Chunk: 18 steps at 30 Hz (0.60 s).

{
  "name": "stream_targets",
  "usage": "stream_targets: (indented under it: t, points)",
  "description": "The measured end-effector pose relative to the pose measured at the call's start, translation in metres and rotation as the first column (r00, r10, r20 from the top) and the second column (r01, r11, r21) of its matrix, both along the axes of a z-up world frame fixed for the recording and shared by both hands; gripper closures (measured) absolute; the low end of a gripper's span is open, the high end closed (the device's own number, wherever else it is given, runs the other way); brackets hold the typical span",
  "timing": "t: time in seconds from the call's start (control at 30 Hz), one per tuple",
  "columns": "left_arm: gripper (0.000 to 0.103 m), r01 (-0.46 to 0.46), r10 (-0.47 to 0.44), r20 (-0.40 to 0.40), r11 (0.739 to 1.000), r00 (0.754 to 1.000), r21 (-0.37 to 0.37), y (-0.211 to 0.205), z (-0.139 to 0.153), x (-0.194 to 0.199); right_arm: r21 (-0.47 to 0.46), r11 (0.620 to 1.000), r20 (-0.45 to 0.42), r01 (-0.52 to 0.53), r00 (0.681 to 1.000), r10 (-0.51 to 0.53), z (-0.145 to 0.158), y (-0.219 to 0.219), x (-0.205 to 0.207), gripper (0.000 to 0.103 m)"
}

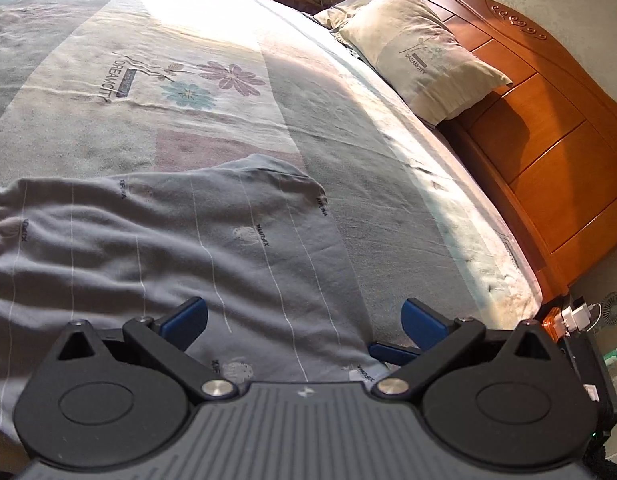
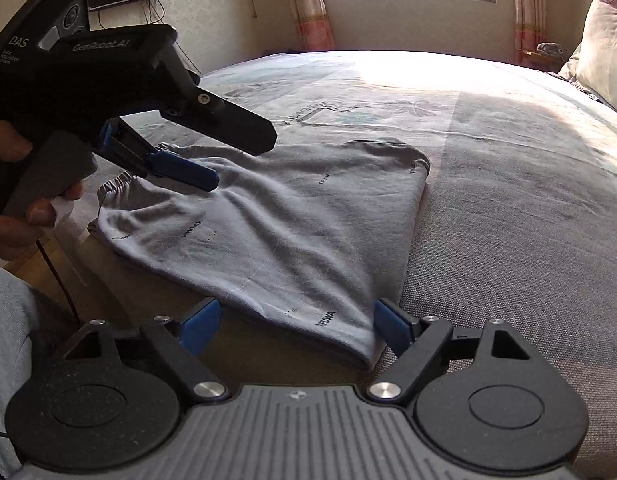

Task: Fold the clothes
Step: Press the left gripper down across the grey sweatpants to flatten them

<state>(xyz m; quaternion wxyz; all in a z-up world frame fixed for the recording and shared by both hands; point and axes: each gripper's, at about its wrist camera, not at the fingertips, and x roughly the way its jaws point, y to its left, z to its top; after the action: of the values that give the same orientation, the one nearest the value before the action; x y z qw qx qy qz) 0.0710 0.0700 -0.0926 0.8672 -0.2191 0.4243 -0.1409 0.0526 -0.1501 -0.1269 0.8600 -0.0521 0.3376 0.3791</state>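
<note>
I hold a gripper in each hand over the bed (image 2: 508, 208), and a grey garment (image 2: 276, 232) lies flat on the bedspread near the edge closest to me. It looks already doubled over: one fold line runs along its far right side, and an elastic band (image 2: 116, 188) bunches at its left end, so I take it for a pair of soft trousers or shorts, though I cannot be sure which.

My right gripper (image 2: 298, 326) is spread wide. The near corner of the garment lies between its blue fingers (image 2: 392, 326), but the pads are not pressing on it; the cloth rests slack on the bed. My left gripper (image 1: 304, 320) is spread wide too, with nothing pinched, and it hangs above the middle of the garment, nearer the elastic end as the right view shows it.

My reading is that one fold is laid down and both tools are free, so I am between folds. Next I should pick fresh hold points: probably the elastic end with the left and the near corner with the right, pinching both layers together. Then lift low and carry that end across to the far fold line, keeping the edges lined up so the wrinkles in the middle do not get trapped.
</note>
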Motion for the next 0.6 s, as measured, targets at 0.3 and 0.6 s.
stream_targets:
  t: [0.3, 0.6]
  points:
    - [0.001, -0.052, 0.052, 0.039, 0.998, 0.998, 0.018, -0.003, 0.005, -0.024, -0.036, 0.999, -0.003, 0.030, 1.000, -0.031, 0.007, 0.001, -0.006, 0.012]
    - [0.001, -0.111, 0.109, 0.044, 0.993, 0.993, 0.043, 0.010, 0.017, -0.038, -0.003, 1.000, 0.046, 0.029, 0.999, -0.029, 0.027, -0.004, 0.006, 0.012]
